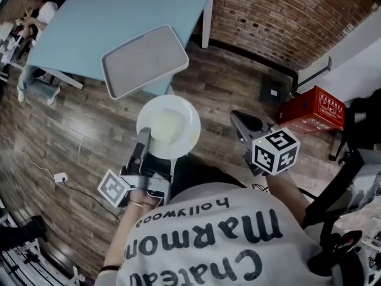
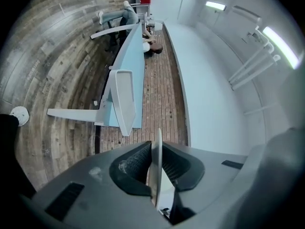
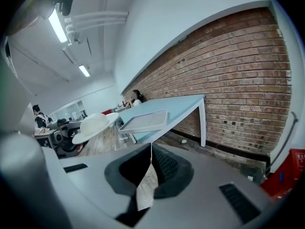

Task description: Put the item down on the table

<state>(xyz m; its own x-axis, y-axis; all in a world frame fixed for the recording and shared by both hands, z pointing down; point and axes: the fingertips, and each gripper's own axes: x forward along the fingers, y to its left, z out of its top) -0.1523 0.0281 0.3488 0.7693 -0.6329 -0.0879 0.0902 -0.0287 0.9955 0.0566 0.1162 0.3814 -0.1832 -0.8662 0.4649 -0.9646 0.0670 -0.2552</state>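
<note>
A white plate hangs in the air above the wooden floor, just short of the light blue table. My left gripper is shut on its near rim. In the left gripper view the plate shows edge-on, pinched between the two dark pads of the left gripper. My right gripper hovers to the right of the plate, apart from it, with its jaws together and nothing in them. From the right gripper view, the plate floats at the left, in front of the table.
A grey tray lies at the table's near corner, overhanging the edge; it also shows as the tray in the right gripper view. A red box stands by the brick wall. A person sits at the table's far left.
</note>
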